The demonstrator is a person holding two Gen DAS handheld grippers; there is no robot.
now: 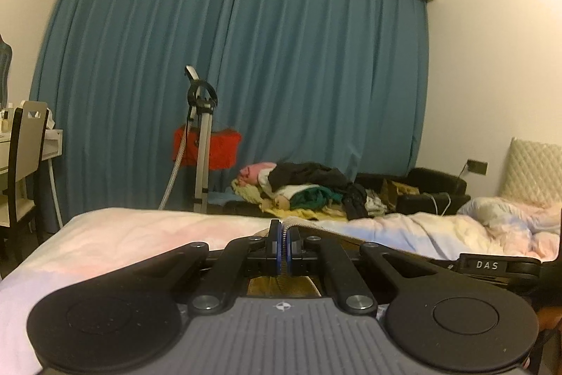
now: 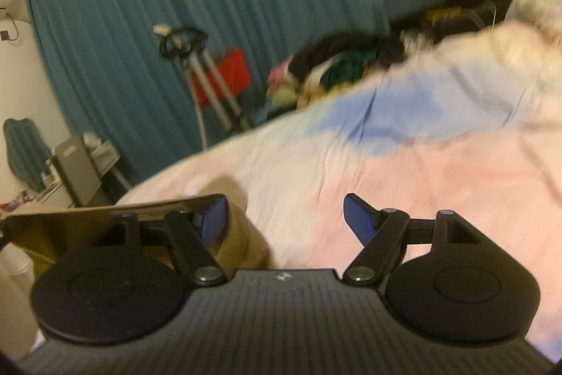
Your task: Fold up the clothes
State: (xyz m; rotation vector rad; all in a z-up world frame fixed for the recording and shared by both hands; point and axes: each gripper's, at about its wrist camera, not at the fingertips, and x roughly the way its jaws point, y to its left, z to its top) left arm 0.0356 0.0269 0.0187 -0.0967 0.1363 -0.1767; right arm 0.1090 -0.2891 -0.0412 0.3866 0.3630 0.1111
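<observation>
My left gripper [image 1: 283, 234] is shut on the ribbed hem of a tan-brown garment [image 1: 281, 287], which hangs below the jaws over the bed. In the right wrist view the same brown garment [image 2: 242, 234] hangs at the left, stretched taut towards the left edge. My right gripper [image 2: 284, 217] is open and empty just right of the garment, over the pastel pink and blue bedsheet [image 2: 404, 171]. Its left blue pad [image 2: 214, 220] lies close against the cloth, without a grip. The view is blurred.
A heap of mixed clothes [image 1: 309, 192] lies on a dark sofa [image 1: 432, 188] past the bed's far side. A garment steamer stand [image 1: 202, 143] with a red cloth [image 1: 214, 146] stands before the blue curtain. A chair [image 1: 24, 164] and desk are at the left. A crumpled duvet [image 1: 509, 217] lies at the right.
</observation>
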